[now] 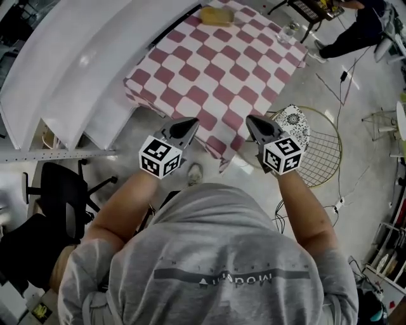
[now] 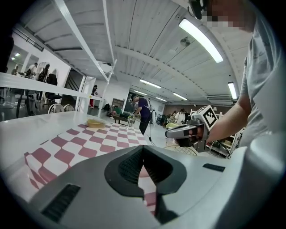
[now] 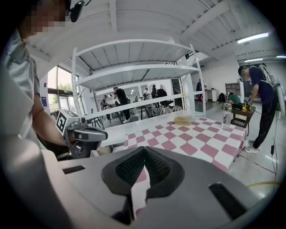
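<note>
I hold both grippers side by side at chest height, short of the near corner of a table with a red-and-white checked cloth (image 1: 222, 70). My left gripper (image 1: 188, 123) is shut and holds nothing; in its own view the left gripper (image 2: 143, 147) has its jaws closed tip to tip over the cloth (image 2: 89, 143). The right gripper (image 1: 252, 120) is also shut and empty, and the right gripper (image 3: 144, 149) points at the same table. A shallow yellow container (image 1: 216, 16) lies at the table's far end, with a clear bottle (image 1: 290, 32) near the far right corner.
A wire chair with a patterned cushion (image 1: 295, 124) stands right of the table's corner. White shelving (image 1: 76, 63) runs along the left. A black office chair (image 1: 60, 197) is at the lower left. A person (image 1: 358, 28) stands beyond the table; cables (image 1: 339, 203) trail on the floor.
</note>
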Demonstrator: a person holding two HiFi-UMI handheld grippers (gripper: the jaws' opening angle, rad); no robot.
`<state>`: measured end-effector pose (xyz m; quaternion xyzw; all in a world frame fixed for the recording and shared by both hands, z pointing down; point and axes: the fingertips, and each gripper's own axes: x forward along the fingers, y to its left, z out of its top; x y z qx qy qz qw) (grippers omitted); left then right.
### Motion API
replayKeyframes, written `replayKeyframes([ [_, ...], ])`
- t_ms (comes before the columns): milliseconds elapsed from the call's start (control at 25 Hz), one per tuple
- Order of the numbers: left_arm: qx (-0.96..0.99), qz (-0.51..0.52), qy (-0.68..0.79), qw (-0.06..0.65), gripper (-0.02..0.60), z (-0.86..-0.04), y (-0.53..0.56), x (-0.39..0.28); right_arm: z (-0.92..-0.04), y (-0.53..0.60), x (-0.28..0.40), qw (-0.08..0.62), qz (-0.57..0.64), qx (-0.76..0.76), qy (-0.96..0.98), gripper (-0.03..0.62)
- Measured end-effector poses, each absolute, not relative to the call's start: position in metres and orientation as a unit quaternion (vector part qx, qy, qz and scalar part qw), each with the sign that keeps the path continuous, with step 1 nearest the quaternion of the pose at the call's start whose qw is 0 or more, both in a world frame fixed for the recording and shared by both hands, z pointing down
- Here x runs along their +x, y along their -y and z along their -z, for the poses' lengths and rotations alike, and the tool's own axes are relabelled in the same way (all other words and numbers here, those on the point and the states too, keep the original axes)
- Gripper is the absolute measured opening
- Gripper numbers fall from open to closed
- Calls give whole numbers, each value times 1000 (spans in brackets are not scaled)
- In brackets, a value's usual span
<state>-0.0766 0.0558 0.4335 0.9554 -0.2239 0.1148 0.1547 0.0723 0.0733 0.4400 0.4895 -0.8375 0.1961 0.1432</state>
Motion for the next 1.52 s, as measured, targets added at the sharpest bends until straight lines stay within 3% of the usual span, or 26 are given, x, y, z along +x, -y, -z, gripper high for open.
replayKeyframes([
  [640, 950, -119, 249, 148, 14, -430, 76, -69, -442, 57, 85, 146, -195, 482, 842, 26],
  [1520, 913, -160, 335, 170, 14, -447, 209, 41, -485, 222, 170, 118, -178, 408, 887, 26],
])
